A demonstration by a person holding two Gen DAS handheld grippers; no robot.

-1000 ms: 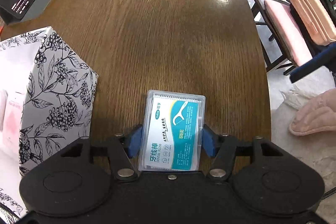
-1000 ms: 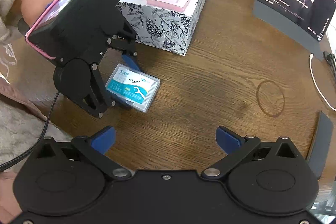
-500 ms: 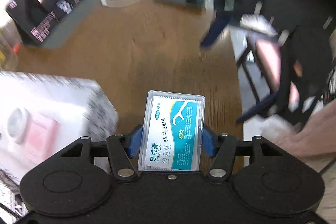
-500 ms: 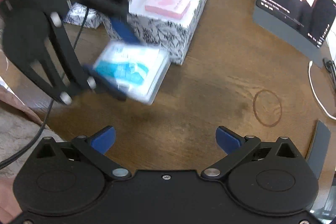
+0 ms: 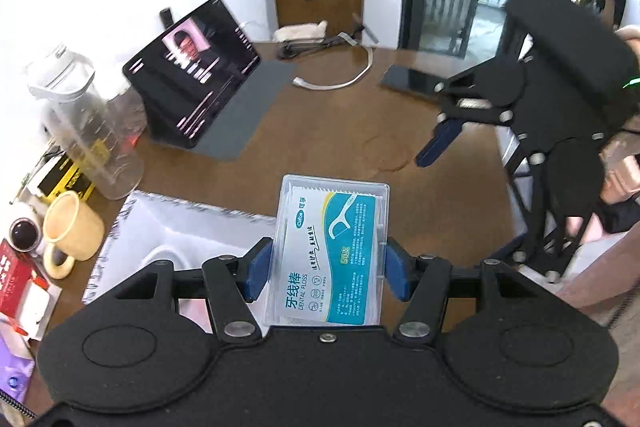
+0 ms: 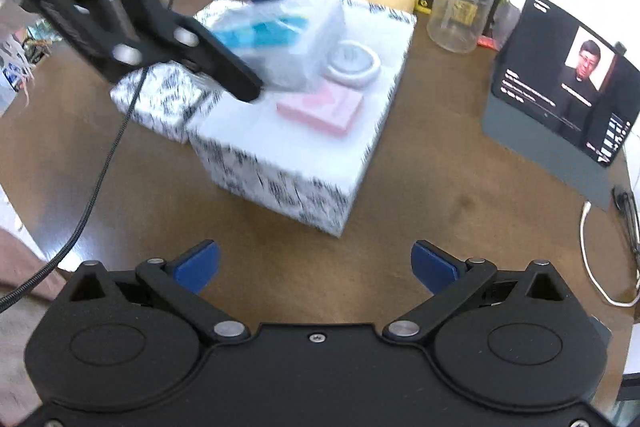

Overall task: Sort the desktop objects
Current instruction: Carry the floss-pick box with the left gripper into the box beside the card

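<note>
**Clear plastic floss case held over the open box**

Blue pads of your left hand-held gripper (image 5: 327, 269) are clamping the floss case (image 5: 332, 251) by its two long sides. In the right wrist view you are holding it, blurred, in the air above the white patterned box (image 6: 280, 163), which is sitting open on the wooden surface (image 6: 440, 211) with a pink pad (image 6: 322, 109) and a round white dish (image 6: 352, 65) inside. Your right hand-held gripper (image 6: 315, 267) is hanging wide apart and empty, near the box.
</note>
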